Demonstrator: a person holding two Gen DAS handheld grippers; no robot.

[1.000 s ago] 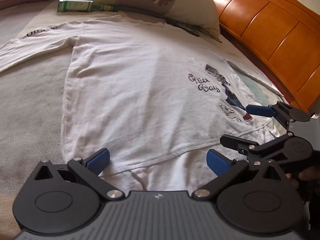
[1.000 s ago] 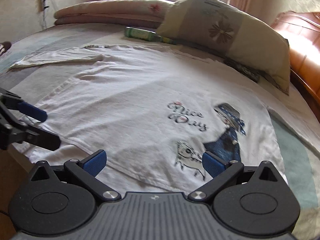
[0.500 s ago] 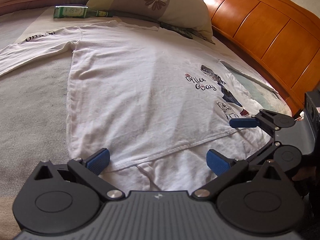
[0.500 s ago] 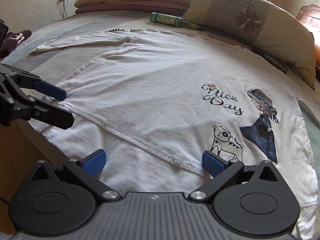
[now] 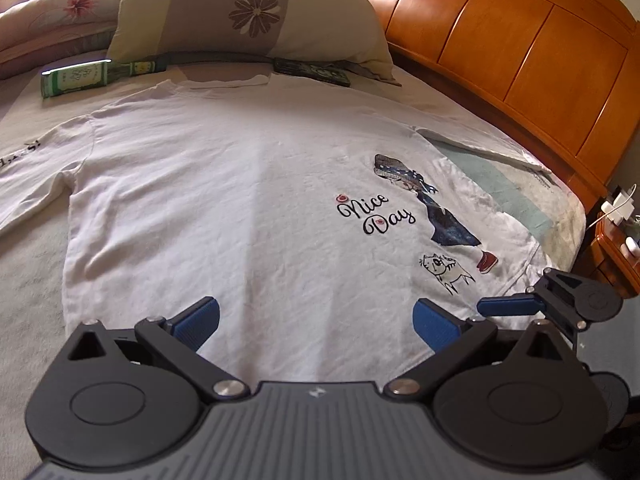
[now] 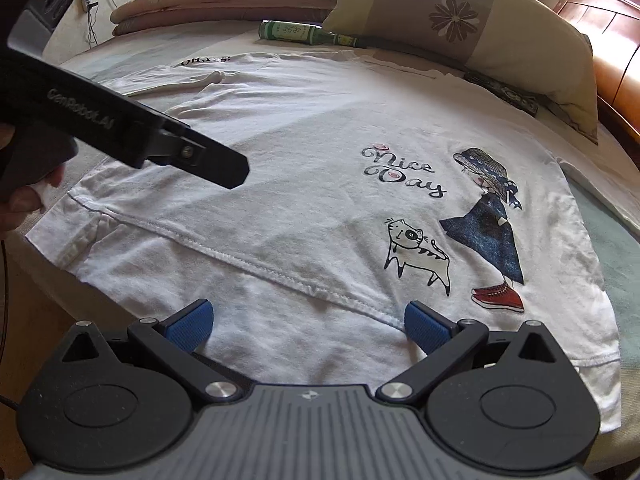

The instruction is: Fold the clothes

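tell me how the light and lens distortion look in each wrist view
Left wrist view: sunlight glares on the wooden headboard and the top of the pillow; the fisheye bends the white shirt and darkens the corners. Right wrist view: softer window light, the left tongs crossing close in silhouette, a faint shadow under them on the shirt, corners equally vignetted.

You've got daylight from behind the pillow [image 5: 256, 12], top left in the left wrist view; it clips there. The headboard [image 5: 520, 60] shows warm glare. The shirt [image 6: 304, 152] is evenly lit, sharp, with soft crease shadows. Heavy fisheye bending and dark vignette at corners. The left gripper [image 6: 224, 168] crossing the right view is slightly soft.
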